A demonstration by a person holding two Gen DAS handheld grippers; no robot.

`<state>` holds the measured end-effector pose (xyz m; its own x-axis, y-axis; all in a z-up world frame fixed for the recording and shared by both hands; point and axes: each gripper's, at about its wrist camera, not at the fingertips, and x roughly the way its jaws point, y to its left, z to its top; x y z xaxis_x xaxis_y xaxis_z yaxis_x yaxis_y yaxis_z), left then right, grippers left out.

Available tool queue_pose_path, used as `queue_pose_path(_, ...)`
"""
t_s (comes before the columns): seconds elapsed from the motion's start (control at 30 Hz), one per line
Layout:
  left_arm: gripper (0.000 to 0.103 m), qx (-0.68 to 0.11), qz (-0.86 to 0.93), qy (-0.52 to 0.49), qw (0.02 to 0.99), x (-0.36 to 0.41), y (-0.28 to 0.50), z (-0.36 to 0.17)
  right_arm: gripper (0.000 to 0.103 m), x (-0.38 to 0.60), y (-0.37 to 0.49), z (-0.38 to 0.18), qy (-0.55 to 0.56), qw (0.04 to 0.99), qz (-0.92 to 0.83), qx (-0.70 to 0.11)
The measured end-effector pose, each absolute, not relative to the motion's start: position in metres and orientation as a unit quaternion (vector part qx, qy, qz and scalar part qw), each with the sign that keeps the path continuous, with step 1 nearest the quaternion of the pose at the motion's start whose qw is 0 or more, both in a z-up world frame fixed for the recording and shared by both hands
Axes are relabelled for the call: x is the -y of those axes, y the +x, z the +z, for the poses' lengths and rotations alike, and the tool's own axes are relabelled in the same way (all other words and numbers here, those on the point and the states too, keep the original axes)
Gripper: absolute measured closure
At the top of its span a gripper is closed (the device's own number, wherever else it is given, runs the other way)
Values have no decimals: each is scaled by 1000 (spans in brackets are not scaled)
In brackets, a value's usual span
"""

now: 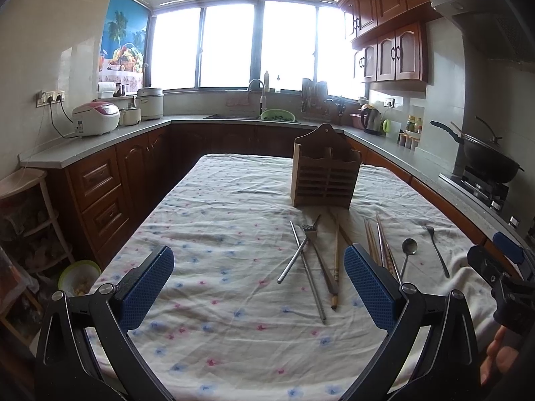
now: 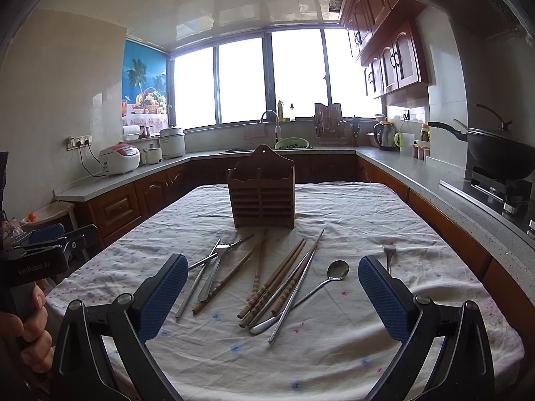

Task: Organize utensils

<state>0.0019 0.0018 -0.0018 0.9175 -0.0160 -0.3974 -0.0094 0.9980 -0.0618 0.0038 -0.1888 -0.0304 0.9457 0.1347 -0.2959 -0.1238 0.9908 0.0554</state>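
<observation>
Two hand-held grippers, left (image 1: pixel 259 285) and right (image 2: pixel 272 292), hover apart and empty; all utensils (image 2: pixel 267 284) lie mid-counter (image 2: pixel 334 367), wooden holder (image 2: pixel 261 197) unfilled.

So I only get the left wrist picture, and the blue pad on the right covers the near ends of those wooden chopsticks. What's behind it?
Observer: The right wrist view shows the wooden chopsticks whole, in a loose bundle. A metal chopstick crosses the spoon handle.
Operator: And the other gripper? I see only a corner of it.
Observer: The right gripper is open and holds nothing.
Operator: Who's holding my camera?
Observer: A hand wrapped around the handle of the left gripper.
</observation>
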Motion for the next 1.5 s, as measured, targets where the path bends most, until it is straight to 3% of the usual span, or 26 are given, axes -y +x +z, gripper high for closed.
queue_pose_path(1.1, 0, -210, -10, -28, 977, 0, 7, -1, 0, 187, 5, -25, 19, 986, 70, -148)
queue_pose_path(1.5, 0, -257, -50, -46, 964, -1, 45, -3, 1, 200, 29, -21, 43, 981, 83, -171)
